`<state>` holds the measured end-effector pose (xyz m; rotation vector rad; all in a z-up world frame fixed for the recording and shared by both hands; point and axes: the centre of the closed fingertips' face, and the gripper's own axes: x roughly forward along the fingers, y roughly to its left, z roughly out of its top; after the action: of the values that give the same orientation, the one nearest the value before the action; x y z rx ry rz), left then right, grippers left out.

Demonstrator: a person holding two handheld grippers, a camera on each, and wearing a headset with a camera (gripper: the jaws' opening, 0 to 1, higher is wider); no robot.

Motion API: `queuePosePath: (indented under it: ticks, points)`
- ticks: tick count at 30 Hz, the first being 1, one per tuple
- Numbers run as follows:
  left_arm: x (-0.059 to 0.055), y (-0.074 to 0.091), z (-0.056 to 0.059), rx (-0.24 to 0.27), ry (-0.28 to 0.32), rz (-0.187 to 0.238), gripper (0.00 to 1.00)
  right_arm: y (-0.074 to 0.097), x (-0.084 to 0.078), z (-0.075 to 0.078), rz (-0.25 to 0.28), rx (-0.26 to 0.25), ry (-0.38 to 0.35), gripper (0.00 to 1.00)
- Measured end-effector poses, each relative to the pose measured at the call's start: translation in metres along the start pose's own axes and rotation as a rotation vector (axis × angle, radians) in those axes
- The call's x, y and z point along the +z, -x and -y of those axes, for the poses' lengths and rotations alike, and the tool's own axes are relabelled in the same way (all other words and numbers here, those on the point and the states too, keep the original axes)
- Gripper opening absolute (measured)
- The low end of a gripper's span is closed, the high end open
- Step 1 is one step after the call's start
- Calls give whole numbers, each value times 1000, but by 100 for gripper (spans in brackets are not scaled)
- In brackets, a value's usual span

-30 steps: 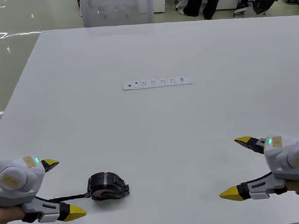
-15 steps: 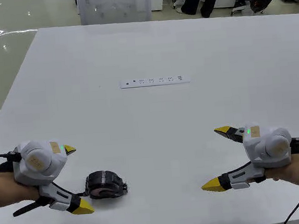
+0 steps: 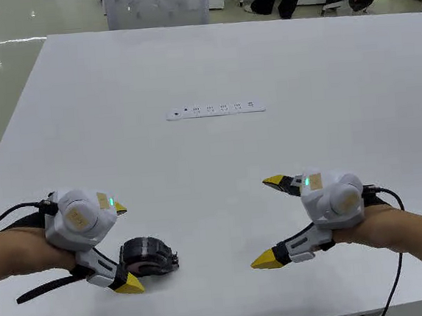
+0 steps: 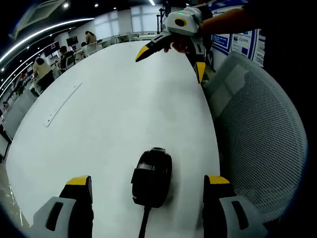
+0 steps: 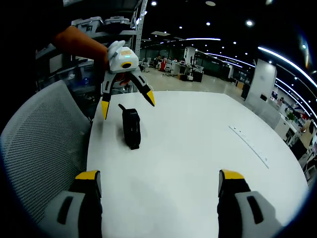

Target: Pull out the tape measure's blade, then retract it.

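Black tape measure (image 3: 151,254), partly behind left gripper (image 3: 126,247)

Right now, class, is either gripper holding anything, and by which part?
Nothing is held. The left gripper is open, its jaws either side of the tape measure without touching it; the right gripper is open above the table.

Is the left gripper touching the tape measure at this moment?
Apart. In the left gripper view the tape measure lies between the open jaws of the left gripper, with bare white table showing on both sides.
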<state>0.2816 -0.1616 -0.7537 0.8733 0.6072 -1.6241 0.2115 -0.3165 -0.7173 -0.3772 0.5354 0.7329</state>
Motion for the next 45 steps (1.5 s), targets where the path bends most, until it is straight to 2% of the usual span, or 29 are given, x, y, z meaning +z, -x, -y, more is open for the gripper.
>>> queuePosePath:
  ticks: [1, 5, 6, 7, 9, 13, 16, 17, 19, 23, 25, 26, 27, 28, 29, 34, 42, 44, 45]
  points:
    - [1, -2, 2, -4, -8, -9, 86, -5, 2, -1, -2, -2, 32, 99]
    - [5, -8, 4, -12, -13, -5, 79, -21, 8, -7, -12, 30, 32, 98]
    - [6, -10, 3, -5, -46, -3, 77, -26, 11, -9, -11, 41, 36, 98]
    - [4, -12, 1, 3, -57, -14, 74, -29, 13, -10, -12, 48, 36, 98]
    - [1, -17, 4, -19, -60, -31, 68, -37, 17, -13, -10, 59, 50, 97]
    - [-2, -23, 8, -36, -64, -45, 66, -51, 22, -18, -14, 87, 38, 94]
    - [-5, -27, 8, -34, -86, -49, 54, -62, 23, -21, -26, 105, 31, 93]
    - [-6, -28, 8, -35, -82, -54, 50, -65, 22, -22, -31, 107, 28, 92]
    - [-8, -30, 7, -36, -65, -62, 50, -69, 21, -26, -41, 123, 31, 92]
    - [-5, -31, 9, -42, -74, -61, 48, -74, 20, -29, -58, 137, 34, 89]
    - [-4, -32, 9, -43, -85, -59, 46, -77, 23, -32, -54, 146, -39, 87]
    - [-4, -32, 10, -52, -92, -60, 38, -78, 24, -34, -52, 160, -61, 88]
    - [-5, -32, 0, -10, -123, -69, 34, -80, 24, -31, -55, 152, -31, 88]
    - [-5, -34, 6, -38, -101, -67, 34, -81, 24, -30, -60, 146, -13, 86]
    - [-5, -35, 9, -51, -112, -69, 33, -83, 23, -28, -67, 145, -10, 84]
    - [-5, -35, 11, -40, -106, -78, 33, -90, 27, -27, -73, 158, -18, 81]
    - [-7, -33, 11, -43, -85, -80, 33, -100, 31, -29, -84, 184, 17, 77]
    - [-8, -33, 10, -42, -79, -78, 33, -103, 28, -32, -96, 198, 38, 71]
    - [-8, -33, 10, -41, -81, -77, 33, -105, 26, -35, -115, 208, 51, 65]
